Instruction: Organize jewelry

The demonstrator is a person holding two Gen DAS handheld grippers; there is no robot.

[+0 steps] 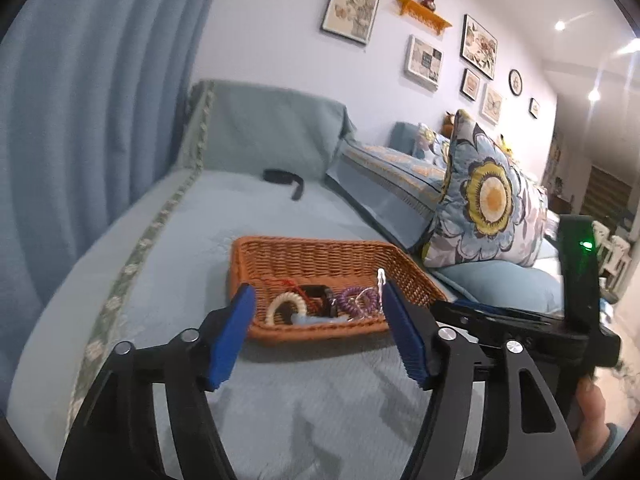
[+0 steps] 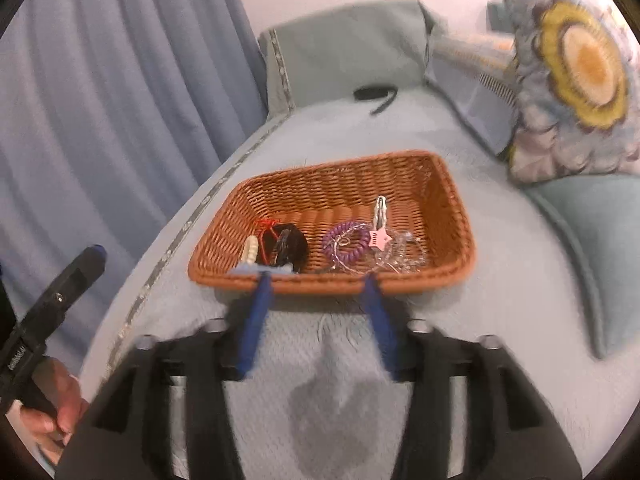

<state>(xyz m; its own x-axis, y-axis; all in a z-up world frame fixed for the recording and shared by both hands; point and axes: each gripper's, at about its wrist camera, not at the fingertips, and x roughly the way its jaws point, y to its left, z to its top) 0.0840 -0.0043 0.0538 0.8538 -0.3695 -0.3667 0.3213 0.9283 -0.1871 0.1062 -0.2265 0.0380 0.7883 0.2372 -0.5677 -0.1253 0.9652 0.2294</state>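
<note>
An orange wicker basket [image 1: 320,252] [image 2: 344,184] sits on the light blue sofa cover. Inside lie a purple coil hair tie [image 1: 358,300] [image 2: 347,242], a cream coil tie [image 1: 286,306] [image 2: 251,250], a black piece with red cord [image 2: 286,246], a silver clip with a pink star [image 2: 380,224] and a clear bracelet [image 2: 404,254]. My left gripper [image 1: 316,300] stands open just in front of the basket's near rim, nothing between its blue pads. My right gripper [image 2: 318,282] is open too, tips at the near rim, empty.
A floral cushion [image 1: 488,196] [image 2: 576,68] leans on the sofa back right of the basket. A black strap [image 1: 286,180] [image 2: 374,96] lies behind it near the sofa arm. Blue curtains [image 1: 80,120] hang on the left. A hand [image 2: 52,408] holds the other gripper's handle.
</note>
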